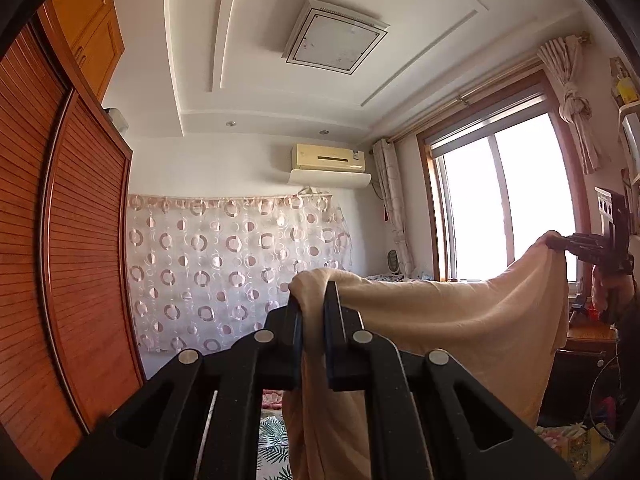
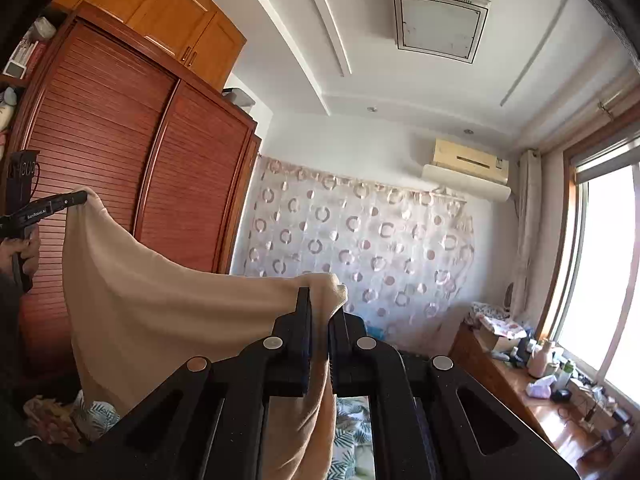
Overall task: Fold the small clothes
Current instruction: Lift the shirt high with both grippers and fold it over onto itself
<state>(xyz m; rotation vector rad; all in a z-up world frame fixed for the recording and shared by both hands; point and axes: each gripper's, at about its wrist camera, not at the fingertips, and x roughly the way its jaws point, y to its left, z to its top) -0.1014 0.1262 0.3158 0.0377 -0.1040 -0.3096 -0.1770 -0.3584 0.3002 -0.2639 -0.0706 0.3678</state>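
Both grippers, left gripper [image 1: 314, 300] and right gripper [image 2: 320, 306], I hold clamped on the soft beige fabric garment [image 1: 460, 320], which sags between them.

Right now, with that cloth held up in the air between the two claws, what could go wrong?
The left gripper and right gripper each pinch only a small bunched corner of the beige cloth, so a corner might slip free. The cloth sags between them, so it may fold crooked.
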